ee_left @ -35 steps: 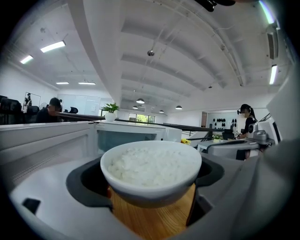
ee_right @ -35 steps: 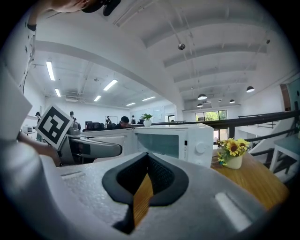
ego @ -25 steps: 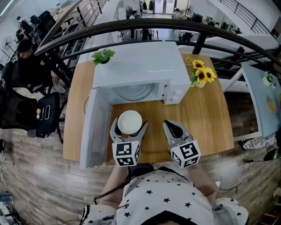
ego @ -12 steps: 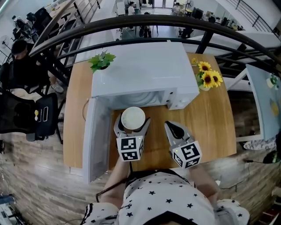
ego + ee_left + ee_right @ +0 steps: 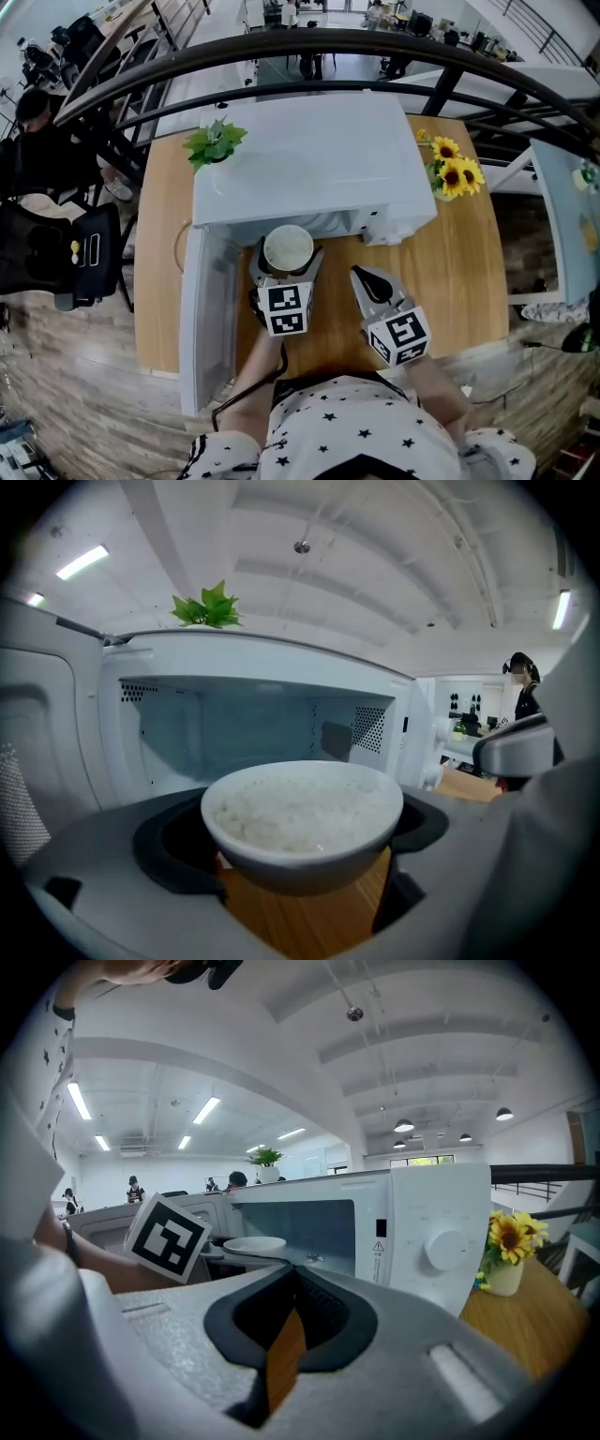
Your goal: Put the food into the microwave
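Straight ahead of my left gripper (image 5: 287, 262), clamped on the rice bowl (image 5: 302, 808), the microwave (image 5: 253, 728) cavity stands open; my right gripper (image 5: 292, 1283) sits alongside, closed and empty.

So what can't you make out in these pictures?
Microwave floor: head view, its own top covers it; left gripper view, the bowl blocks most.
Where the left claw grips the bowl: left gripper view, the bowl's rim hides it.
Plant pot: left gripper view, the microwave's top edge cuts it off.
Distant people: right gripper view, too small.
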